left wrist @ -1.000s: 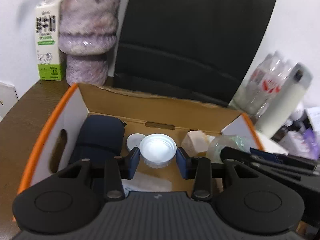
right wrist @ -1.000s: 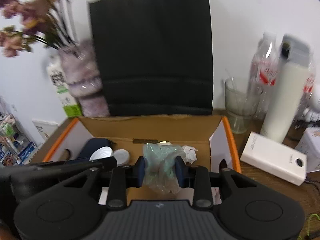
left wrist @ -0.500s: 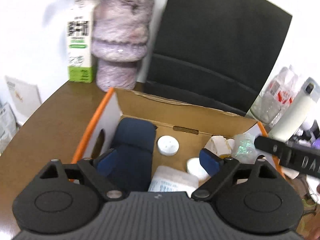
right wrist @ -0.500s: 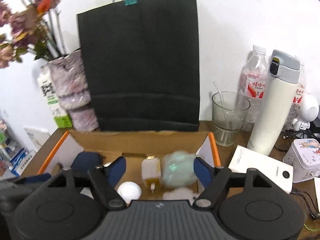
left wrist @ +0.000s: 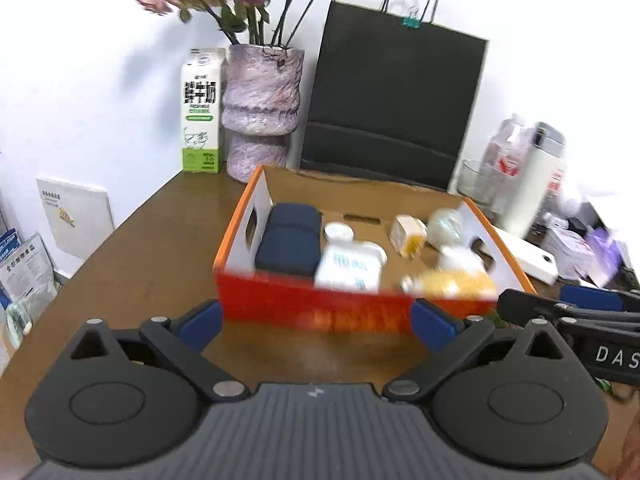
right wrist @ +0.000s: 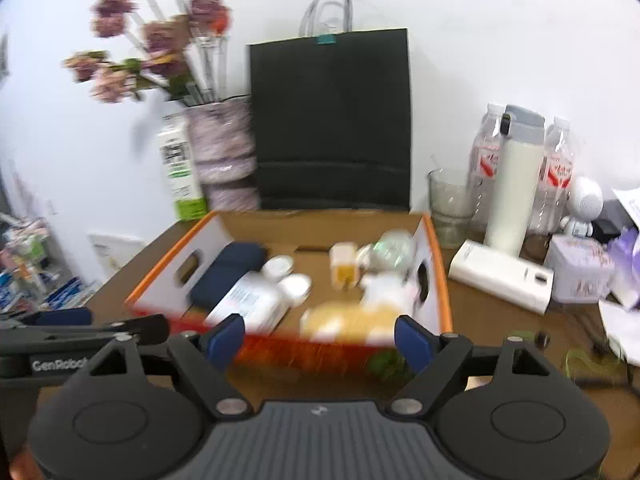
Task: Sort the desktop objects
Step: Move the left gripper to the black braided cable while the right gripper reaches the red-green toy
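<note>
Left gripper (left wrist: 316, 322) and right gripper (right wrist: 320, 340): jaws wide apart, nothing between. Both held just short of orange cardboard box (left wrist: 280, 304) on wooden desk (left wrist: 132, 264).

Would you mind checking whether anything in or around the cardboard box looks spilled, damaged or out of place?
Nothing stands out: the cardboard box sits flat on the desk, its contents lie loose inside, and no spill shows. Motion blur hides finer detail.
</note>
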A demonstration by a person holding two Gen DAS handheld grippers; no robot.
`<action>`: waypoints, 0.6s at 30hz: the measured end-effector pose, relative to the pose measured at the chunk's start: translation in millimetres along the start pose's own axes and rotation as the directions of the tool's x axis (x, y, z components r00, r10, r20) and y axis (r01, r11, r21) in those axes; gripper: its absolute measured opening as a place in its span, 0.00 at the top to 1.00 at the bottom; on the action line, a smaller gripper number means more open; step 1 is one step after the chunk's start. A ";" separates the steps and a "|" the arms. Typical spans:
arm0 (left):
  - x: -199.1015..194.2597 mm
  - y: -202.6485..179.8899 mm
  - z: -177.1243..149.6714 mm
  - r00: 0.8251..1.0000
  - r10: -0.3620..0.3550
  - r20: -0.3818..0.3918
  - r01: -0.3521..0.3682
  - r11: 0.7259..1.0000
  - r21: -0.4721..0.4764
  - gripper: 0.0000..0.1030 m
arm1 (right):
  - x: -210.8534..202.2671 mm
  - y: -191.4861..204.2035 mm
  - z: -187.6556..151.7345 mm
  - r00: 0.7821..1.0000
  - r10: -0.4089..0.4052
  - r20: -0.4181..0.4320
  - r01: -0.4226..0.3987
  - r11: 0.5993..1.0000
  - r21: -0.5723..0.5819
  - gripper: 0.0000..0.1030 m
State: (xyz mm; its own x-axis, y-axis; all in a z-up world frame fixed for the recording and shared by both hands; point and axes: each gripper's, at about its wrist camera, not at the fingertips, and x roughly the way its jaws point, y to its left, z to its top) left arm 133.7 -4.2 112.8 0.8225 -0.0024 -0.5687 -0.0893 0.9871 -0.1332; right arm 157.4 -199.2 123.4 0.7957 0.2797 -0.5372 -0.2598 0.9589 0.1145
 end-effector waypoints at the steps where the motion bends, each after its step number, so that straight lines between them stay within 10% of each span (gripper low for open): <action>1: -11.1 0.7 -11.2 1.000 -0.007 0.013 0.007 1.000 0.002 0.00 | -12.9 1.1 -13.7 1.000 0.010 0.008 -0.010 1.000 0.001 0.20; 18: -125.8 27.1 -170.2 0.983 -0.145 0.114 0.133 0.985 0.105 0.00 | -136.4 33.6 -178.2 0.997 -0.006 0.077 0.012 0.997 -0.082 0.17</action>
State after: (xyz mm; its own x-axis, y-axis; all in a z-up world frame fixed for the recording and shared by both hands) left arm -67.8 -4.4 42.6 0.8853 -0.1271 -0.4473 0.0806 0.9893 -0.1215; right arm -57.3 -213.8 51.6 0.8370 0.2767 -0.4720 -0.2936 0.9551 0.0393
